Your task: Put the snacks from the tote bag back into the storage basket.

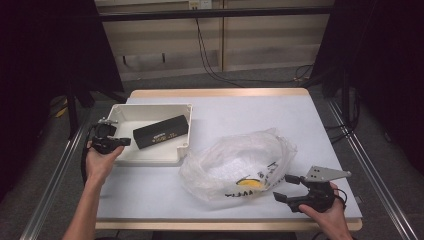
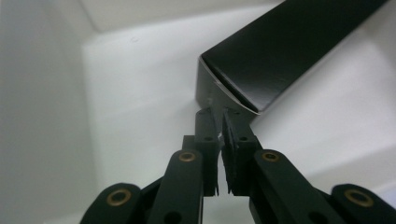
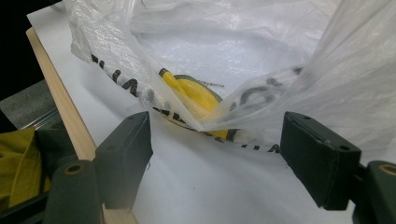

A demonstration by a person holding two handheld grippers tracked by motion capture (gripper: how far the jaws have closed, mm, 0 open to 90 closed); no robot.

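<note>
Black box (image 1: 161, 131) end just beyond closed left hand-held gripper (image 2: 223, 122), w/ bin wall (image 2: 42, 116) beside.

So on your table (image 1: 210, 200) the tray (image 1: 150, 156) sits around 10 o'clock, with the long box (image 1: 161, 132) lying inside it at a slant. The plastic bag (image 1: 235, 165) sprawls just right of the tray, around 4 o'clock from it. Your left gripper (image 1: 122, 142) is at the tray's 9 o'clock side, tips right by the box's near end. Your right gripper (image 1: 285, 187) sits at the bag's 5 o'clock edge.
</note>
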